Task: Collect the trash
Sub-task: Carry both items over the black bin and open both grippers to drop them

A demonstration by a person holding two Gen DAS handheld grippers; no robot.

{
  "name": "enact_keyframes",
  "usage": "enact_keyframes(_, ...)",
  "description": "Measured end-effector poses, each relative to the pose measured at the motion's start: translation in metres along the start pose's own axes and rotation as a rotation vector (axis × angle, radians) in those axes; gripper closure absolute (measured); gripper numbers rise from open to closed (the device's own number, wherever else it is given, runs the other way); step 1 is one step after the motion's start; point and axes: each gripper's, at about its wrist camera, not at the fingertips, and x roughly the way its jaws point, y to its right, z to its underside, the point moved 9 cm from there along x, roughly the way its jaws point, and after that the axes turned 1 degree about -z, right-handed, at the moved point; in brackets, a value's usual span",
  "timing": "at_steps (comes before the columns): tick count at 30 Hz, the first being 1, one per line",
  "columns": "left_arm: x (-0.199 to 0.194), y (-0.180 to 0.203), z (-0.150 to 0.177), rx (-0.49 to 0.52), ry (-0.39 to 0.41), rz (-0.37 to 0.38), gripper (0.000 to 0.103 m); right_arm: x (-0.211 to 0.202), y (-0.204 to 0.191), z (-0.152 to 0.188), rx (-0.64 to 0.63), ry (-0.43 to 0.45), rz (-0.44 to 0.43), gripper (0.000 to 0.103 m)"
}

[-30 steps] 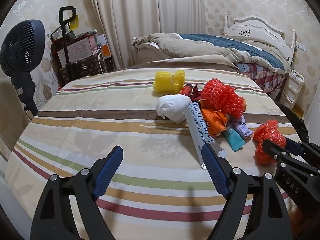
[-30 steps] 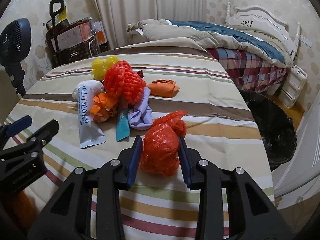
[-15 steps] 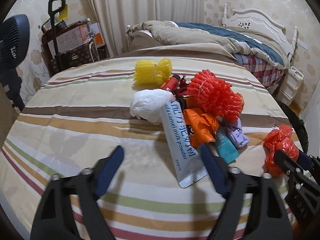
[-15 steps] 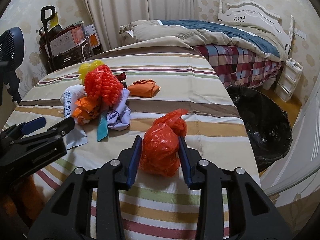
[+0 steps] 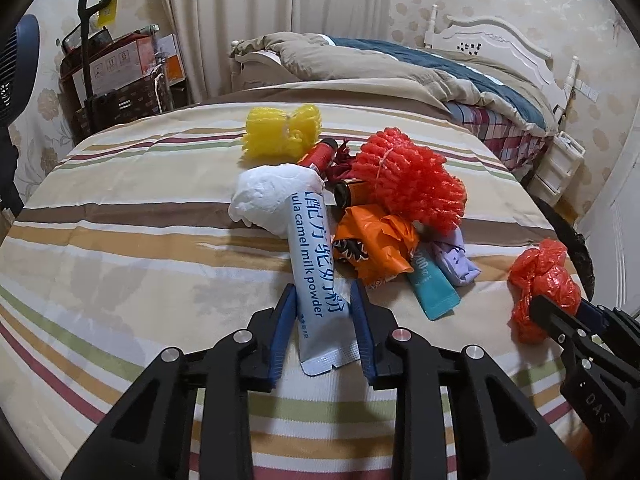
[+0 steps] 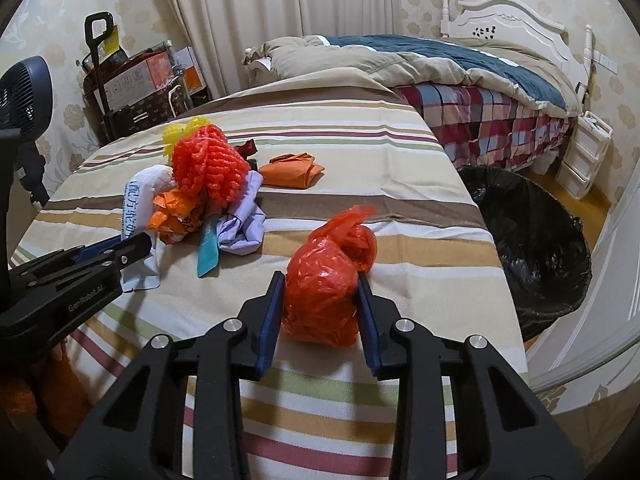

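Note:
A pile of trash lies on the striped tablecloth (image 5: 120, 240): a white milk powder packet (image 5: 316, 276), a white crumpled bag (image 5: 264, 196), an orange wrapper (image 5: 372, 244), a red foam net (image 5: 412, 180), a yellow foam net (image 5: 284, 132), a teal packet (image 5: 432, 288). My left gripper (image 5: 322, 328) is shut on the near end of the milk powder packet. My right gripper (image 6: 320, 312) is shut on a red plastic bag (image 6: 328, 276), which also shows in the left wrist view (image 5: 540, 284). A black-lined trash bin (image 6: 532, 248) stands right of the table.
A folded orange cloth (image 6: 292, 170) lies farther back on the table. A bed (image 6: 460, 80) stands behind, white drawers (image 6: 584, 156) beside it. A fan (image 6: 24, 92) and a cart of boxes (image 6: 132, 84) stand at the left.
My left gripper moved forward and right to the pile and closed on the milk powder packet. My right gripper kept hold of the red bag and shifted slightly.

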Motion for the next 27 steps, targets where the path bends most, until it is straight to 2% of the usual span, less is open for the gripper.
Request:
enact_keyframes(8, -0.017, 0.003, 0.001, 0.017, 0.038, 0.001, 0.073, -0.01, 0.002, -0.005, 0.013, 0.032, -0.015, 0.071)
enact_keyframes(14, -0.035, 0.019, -0.01, 0.056, 0.117, 0.02, 0.073, -0.019, 0.011, -0.009, 0.018, 0.055, 0.004, 0.071)
enact_keyframes(19, -0.037, 0.053, -0.025, 0.102, 0.145, 0.087, 0.073, -0.029, 0.032, -0.019, 0.031, 0.089, 0.042, 0.071)
enact_keyframes(27, -0.023, 0.123, -0.049, 0.195, 0.166, 0.19, 0.073, -0.038, 0.099, -0.035, 0.074, 0.14, 0.156, 0.071)
